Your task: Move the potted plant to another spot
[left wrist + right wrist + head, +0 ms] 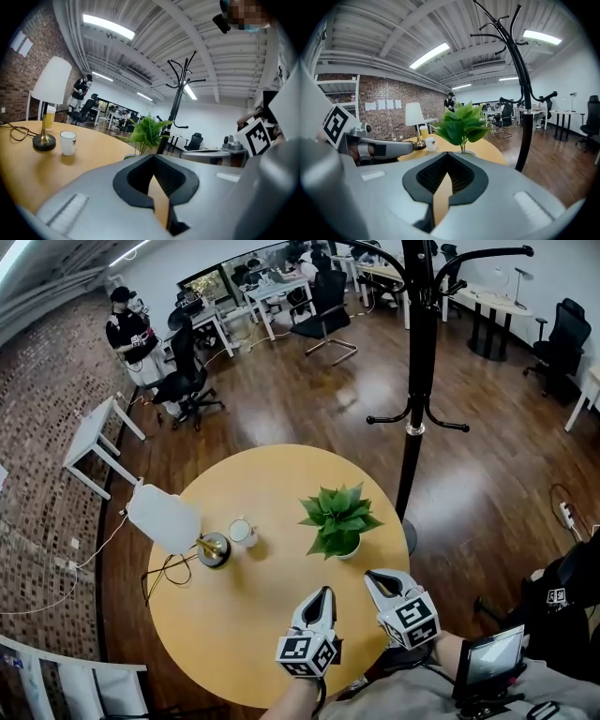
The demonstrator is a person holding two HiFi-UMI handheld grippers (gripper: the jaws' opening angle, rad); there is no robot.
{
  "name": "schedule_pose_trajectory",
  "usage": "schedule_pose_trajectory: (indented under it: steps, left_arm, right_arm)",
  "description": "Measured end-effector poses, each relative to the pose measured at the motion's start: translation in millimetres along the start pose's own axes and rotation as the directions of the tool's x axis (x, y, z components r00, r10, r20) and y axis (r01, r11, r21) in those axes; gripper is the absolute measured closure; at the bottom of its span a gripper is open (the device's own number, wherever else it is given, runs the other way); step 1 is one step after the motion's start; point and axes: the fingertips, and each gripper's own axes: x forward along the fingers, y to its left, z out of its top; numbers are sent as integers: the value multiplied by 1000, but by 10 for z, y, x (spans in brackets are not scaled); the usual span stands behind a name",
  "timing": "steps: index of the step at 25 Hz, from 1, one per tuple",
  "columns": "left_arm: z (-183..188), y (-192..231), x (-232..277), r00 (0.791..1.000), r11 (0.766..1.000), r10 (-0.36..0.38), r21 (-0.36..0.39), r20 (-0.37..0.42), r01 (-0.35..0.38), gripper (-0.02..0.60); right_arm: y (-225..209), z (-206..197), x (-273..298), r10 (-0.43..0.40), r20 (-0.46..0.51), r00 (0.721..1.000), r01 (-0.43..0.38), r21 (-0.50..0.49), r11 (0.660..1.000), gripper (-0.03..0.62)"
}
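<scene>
While my left tongs (323, 594) and right tongs (377, 579) hang clenched, empty, near the leafy green white-potted plant (339, 518), I judge this the approach; next I must open them.

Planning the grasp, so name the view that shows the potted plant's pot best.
Head view: the white pot shows below the leaves, standing on the round table. The right gripper view shows only its rim past the jaws; the left gripper view, a sliver.

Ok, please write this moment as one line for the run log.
phase: pre-grasp | left hand-held gripper: shut, empty | right hand-held gripper: shut, empty | potted plant: upright on table, untouched
</scene>
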Motion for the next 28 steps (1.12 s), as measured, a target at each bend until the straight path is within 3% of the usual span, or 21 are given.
schedule_pose_trajectory:
  steps: [13,18,23,26,28]
  left_arm:
    - [-731,559,720,989,995,80,-41,-121,-86,580]
    - [-878,695,855,984,991,104,-74,-144,-116,580]
    - [-933,789,931,981,987,121,-83,-151,-134,580]
    - [-970,842,962,980,986,129,-84,-155,-143,580]
    - [-995,882,973,978,985,136,-85,-158,-151,580]
  right_arm:
    - [-469,-787,788,46,-141,989,-44,19,999,586]
    - [-527,-856,952,78,-148,986,-78,5,997,585]
    - [-478,-954,1097,147,-168,975,-149,-1,989,457]
    - [-475,-1003,1206,166,-177,970,-173,-27,985,313]
    - [-488,-1026,1290,172,-181,968,-183,-47,982,252]
